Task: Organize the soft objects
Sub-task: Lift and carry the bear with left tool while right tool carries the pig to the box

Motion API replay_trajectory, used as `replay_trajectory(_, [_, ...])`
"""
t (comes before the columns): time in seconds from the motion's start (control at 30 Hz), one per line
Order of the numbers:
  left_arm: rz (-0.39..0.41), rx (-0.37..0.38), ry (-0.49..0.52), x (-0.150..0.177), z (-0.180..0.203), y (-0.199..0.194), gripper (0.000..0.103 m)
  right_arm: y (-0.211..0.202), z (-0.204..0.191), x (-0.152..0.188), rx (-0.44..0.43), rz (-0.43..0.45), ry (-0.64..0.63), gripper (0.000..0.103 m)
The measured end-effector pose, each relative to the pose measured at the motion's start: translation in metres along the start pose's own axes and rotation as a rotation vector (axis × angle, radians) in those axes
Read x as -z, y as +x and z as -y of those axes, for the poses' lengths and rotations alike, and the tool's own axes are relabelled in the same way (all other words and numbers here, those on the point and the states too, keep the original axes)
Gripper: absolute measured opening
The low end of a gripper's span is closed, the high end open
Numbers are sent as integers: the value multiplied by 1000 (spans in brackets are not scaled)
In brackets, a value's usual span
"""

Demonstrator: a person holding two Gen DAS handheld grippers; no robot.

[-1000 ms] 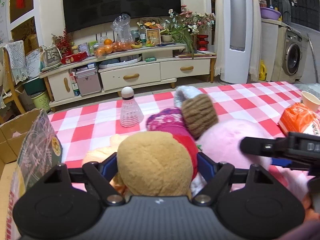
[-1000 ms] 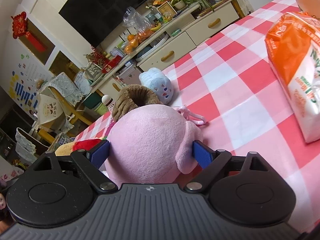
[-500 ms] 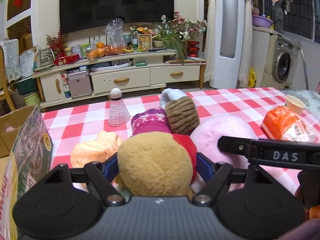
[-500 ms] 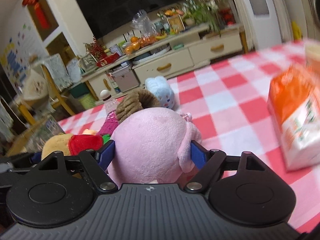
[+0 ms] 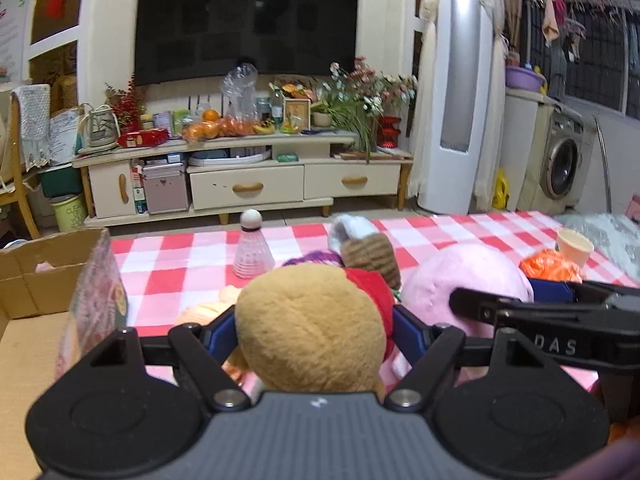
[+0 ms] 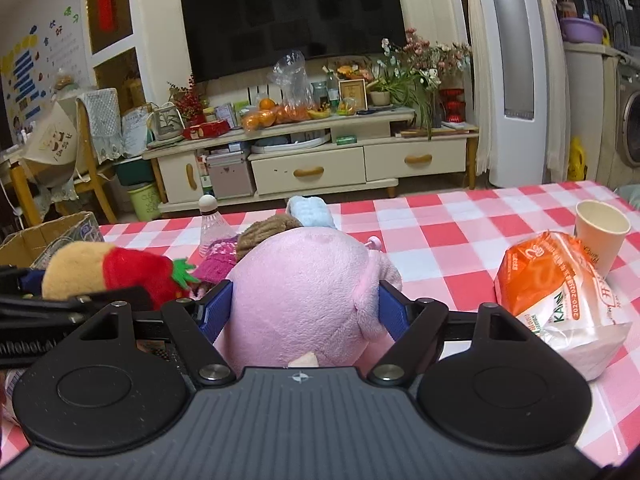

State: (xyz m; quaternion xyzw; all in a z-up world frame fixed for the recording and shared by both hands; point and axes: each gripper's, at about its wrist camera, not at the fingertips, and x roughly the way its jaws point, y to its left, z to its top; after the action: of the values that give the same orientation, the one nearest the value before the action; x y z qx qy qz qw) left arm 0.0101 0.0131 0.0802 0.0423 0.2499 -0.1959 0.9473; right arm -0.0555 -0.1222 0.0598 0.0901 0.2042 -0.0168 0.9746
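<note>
My left gripper (image 5: pixel 313 330) is shut on a tan plush toy (image 5: pixel 304 352) with a red strawberry part, both blue pads pressing its sides. In the right wrist view this toy (image 6: pixel 100 268) hangs left of my right gripper (image 6: pixel 306 310). The right jaws are closing on a round pink plush (image 6: pixel 304 280), and the pads dent its flanks. The pink plush (image 5: pixel 460 272) also shows at the right of the left wrist view. Both toys are held above the red-checked tablecloth (image 6: pixel 440 232). A brown knit hat (image 5: pixel 370 250), a purple knit piece (image 6: pixel 218 254) and a light blue plush (image 6: pixel 312 210) lie just beyond.
An open cardboard box (image 5: pixel 40 272) stands at the table's left end. A shuttlecock (image 5: pixel 253 252) stands upright near the far edge. An orange tissue pack (image 6: pixel 560 292) and a paper cup (image 6: pixel 602 236) sit at the right. A pale orange plush (image 5: pixel 208 308) lies beneath my left gripper.
Both grippers have risen with their toys. The right gripper has rolled from a tilt to level. The right jaws have narrowed on the pink plush.
</note>
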Motion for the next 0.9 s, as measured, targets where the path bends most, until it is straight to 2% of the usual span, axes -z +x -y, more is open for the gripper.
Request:
replay_trajectory(0.53, [142,-42,-95,-13,-43,-45,78,8,-18,-16,-12,62,-82,94])
replay_trajectory(0.9, [219,-120,-195,-15,-86,-76,78,5,-54,-41,-97,114,-168,94])
